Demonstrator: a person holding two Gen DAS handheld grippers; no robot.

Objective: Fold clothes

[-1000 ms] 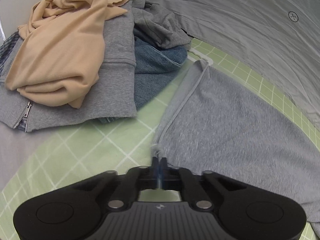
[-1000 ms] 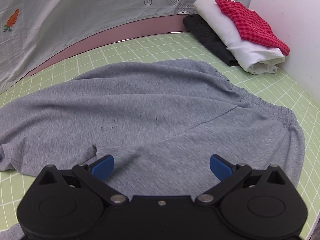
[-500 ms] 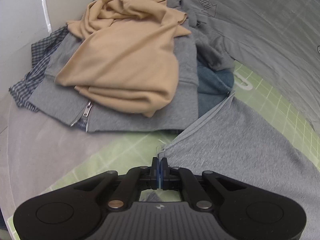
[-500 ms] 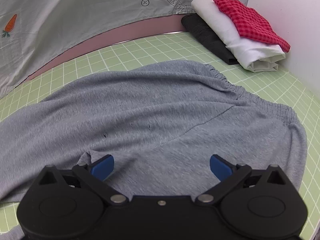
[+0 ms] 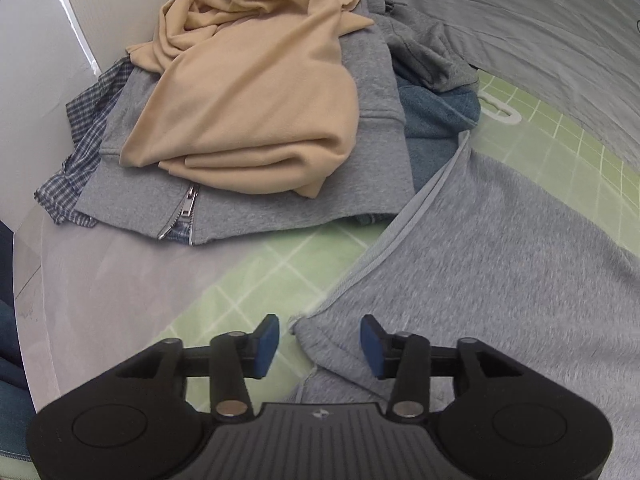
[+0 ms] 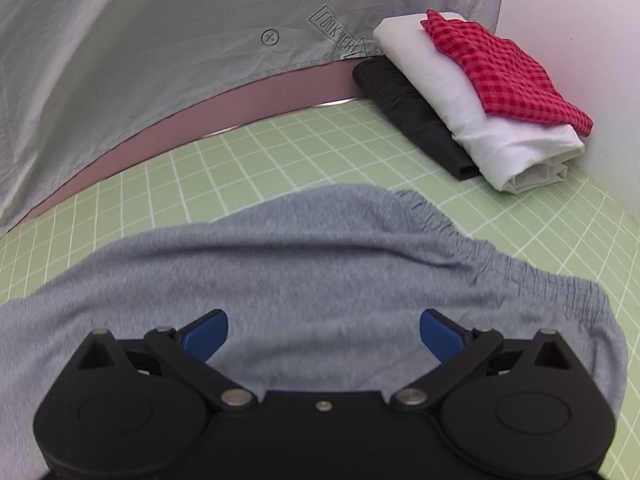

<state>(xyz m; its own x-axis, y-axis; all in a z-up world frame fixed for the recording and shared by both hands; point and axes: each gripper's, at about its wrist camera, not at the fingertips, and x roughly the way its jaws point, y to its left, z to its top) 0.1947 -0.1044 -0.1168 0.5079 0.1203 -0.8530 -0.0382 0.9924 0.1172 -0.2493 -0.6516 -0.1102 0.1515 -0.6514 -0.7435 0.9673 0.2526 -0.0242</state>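
Observation:
Grey sweatpants (image 5: 500, 264) lie spread on the green grid mat (image 5: 280, 268). In the left wrist view the hem corner of a leg lies between the blue pads of my left gripper (image 5: 319, 345), which is open and holds nothing. In the right wrist view the same grey sweatpants (image 6: 320, 264) show their elastic waistband at the right. My right gripper (image 6: 323, 330) is open wide and hovers over the cloth, empty.
A pile of unfolded clothes sits at the left: a beige top (image 5: 248, 92), a grey zip hoodie (image 5: 256, 208), a plaid shirt (image 5: 80, 152), blue denim (image 5: 436, 120). A folded stack stands at the far right: red checked cloth (image 6: 500, 72), white (image 6: 480, 120), black (image 6: 416, 116). A grey sheet (image 6: 160, 40) hangs behind.
My left gripper was shut on the sweatpants hem corner, pulled it left toward the pile, and has now opened and let it go. My right gripper stayed open and moved forward over the pants.

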